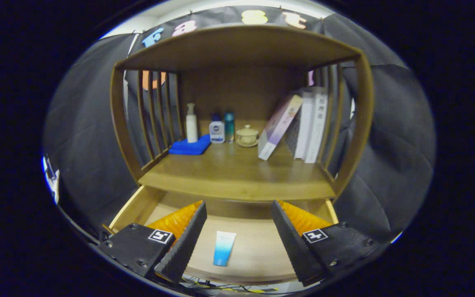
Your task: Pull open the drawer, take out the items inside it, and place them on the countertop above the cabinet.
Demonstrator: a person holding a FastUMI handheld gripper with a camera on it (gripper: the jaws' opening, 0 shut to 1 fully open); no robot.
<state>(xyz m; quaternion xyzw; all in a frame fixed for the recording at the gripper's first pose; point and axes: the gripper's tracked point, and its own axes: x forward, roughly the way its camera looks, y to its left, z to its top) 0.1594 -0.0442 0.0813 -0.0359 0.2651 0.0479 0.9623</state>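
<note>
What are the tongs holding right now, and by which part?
Nothing. The tongs are open above the pulled-out wooden drawer, with the blue-and-white tube lying untouched on its floor between the fingers.

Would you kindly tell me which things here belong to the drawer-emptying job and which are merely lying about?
Job:
- open drawer
- blue tube lying in it, between the fingers
- countertop
- gripper, open

Lying about:
- pump bottle
- blue cloth
- two small bottles
- lidded cup
- books

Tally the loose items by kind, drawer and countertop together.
Tubes: 1, in the open drawer, seen between the open hand-held gripper fingers
Bottles: 3
Cloths: 1
Lidded cups: 1
Books: 3
Total: 9
</note>
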